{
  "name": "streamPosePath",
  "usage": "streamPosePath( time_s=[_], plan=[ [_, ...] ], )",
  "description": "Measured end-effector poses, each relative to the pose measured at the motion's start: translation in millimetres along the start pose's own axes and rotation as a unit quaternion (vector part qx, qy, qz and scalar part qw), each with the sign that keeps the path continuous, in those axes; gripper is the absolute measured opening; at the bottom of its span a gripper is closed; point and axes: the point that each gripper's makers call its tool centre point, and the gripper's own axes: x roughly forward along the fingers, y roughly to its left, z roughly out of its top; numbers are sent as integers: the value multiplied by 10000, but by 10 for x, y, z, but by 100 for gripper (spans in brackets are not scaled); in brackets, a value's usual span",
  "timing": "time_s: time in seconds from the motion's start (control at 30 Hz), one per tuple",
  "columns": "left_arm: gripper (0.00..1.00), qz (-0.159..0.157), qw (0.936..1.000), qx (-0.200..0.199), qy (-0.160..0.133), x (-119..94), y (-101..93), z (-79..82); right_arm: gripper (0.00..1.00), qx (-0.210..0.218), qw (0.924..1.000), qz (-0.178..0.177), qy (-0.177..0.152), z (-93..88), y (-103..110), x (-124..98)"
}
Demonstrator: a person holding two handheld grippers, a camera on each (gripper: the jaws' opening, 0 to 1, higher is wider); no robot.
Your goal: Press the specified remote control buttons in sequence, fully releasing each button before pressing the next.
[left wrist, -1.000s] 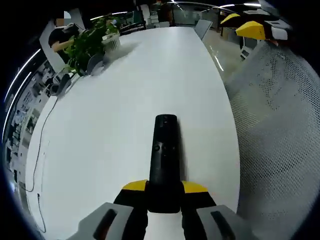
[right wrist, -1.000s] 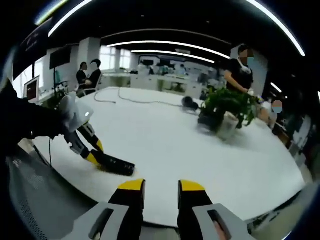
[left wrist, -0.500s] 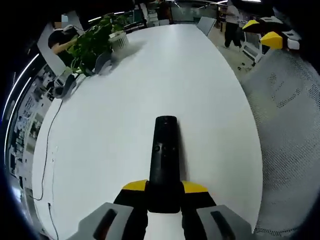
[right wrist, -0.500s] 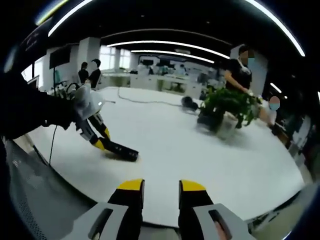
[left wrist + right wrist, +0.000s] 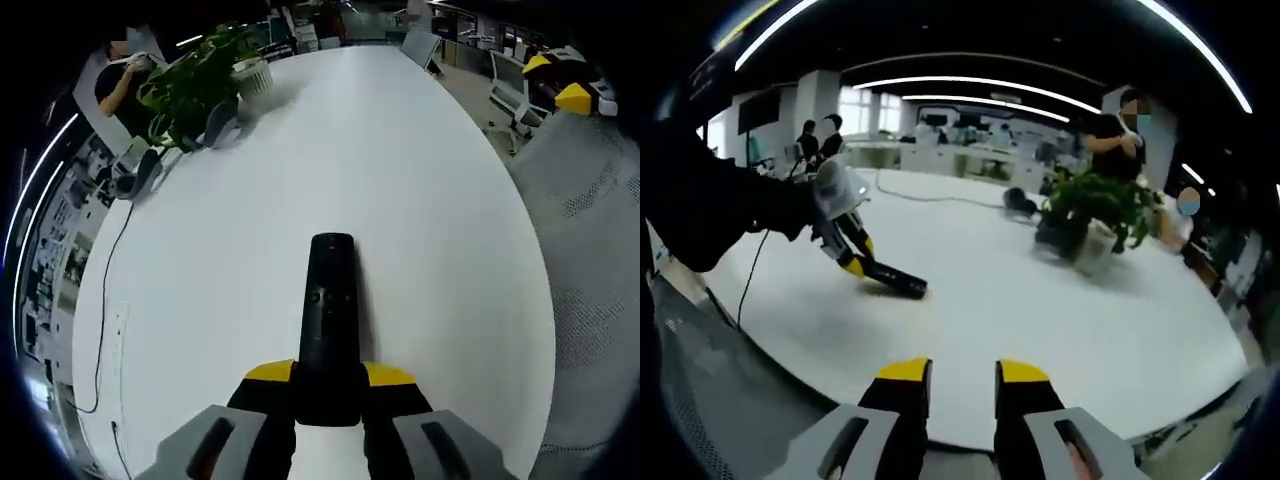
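A long black remote control point(image 5: 330, 310) points away from me over the white table point(image 5: 330, 140), its near end clamped between the yellow-tipped jaws of my left gripper point(image 5: 329, 378). In the right gripper view the same remote point(image 5: 895, 281) hangs just above the table, held by the left gripper point(image 5: 854, 263) in a dark-sleeved hand. My right gripper point(image 5: 963, 372) hovers near the table's edge, jaws slightly apart and holding nothing, well away from the remote. It also appears as a yellow tip point(image 5: 573, 97) at the far right of the left gripper view.
A potted plant point(image 5: 1095, 215) stands on the far part of the table, with headphones point(image 5: 1018, 206) and a cable point(image 5: 95, 330) nearby. A grey mesh chair point(image 5: 590, 260) sits beside the table edge. Several people stand or sit around the office.
The left gripper has carried the remote further in over the table, away from the edge and the mesh chair. The right gripper stayed about where it was.
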Motion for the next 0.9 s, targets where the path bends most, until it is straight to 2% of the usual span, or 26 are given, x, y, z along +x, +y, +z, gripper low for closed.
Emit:
streamPosePath(
  time_s=[0.27, 0.5, 0.77, 0.9],
  plan=[
    [23, 57, 9999, -110, 48, 93, 301, -55, 22, 35, 10000, 14, 25, -4, 6, 1],
    [23, 95, 9999, -44, 123, 186, 469, -82, 22, 35, 9999, -16, 94, -27, -6, 7],
    [23, 162, 9990, -29, 411, 297, 720, -195, 21, 17, 9999, -32, 162, -49, -11, 11],
    [23, 186, 9987, -143, 461, 344, 824, -218, 20, 4, 9998, -33, 200, -62, -12, 12]
  ],
)
